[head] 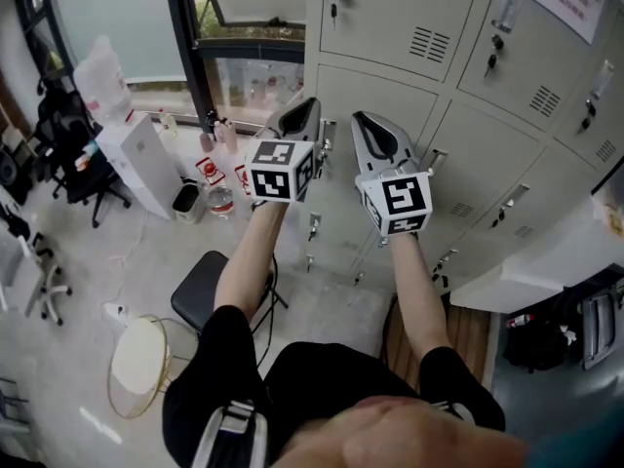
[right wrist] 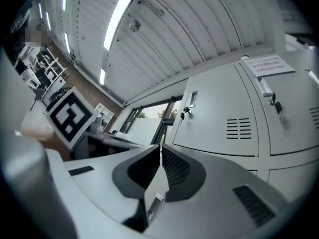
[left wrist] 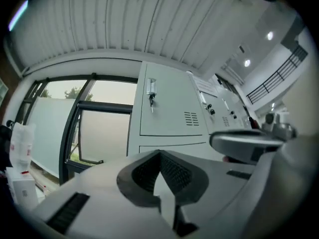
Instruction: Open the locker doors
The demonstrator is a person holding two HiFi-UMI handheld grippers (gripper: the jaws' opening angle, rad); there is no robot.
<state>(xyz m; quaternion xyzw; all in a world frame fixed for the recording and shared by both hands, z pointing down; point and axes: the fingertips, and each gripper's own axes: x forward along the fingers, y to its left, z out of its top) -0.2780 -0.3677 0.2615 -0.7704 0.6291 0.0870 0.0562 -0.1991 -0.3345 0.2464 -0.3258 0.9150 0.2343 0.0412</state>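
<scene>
A bottle [head: 220,201] and a dark bin [head: 185,198], its contents unclear, stand on the floor at far left by the window. The left gripper [head: 304,110] and right gripper [head: 366,123], jaws together on nothing, point side by side at the grey lockers [head: 390,91] just beyond. Every door is closed, with keys [head: 334,10] in the locks.

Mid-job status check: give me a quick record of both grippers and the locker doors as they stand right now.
left gripper: shut, empty
right gripper: shut, empty
locker doors: every one in view closed
keys: hanging from several doors
contact: neither gripper on a door yet
task: not started
</scene>
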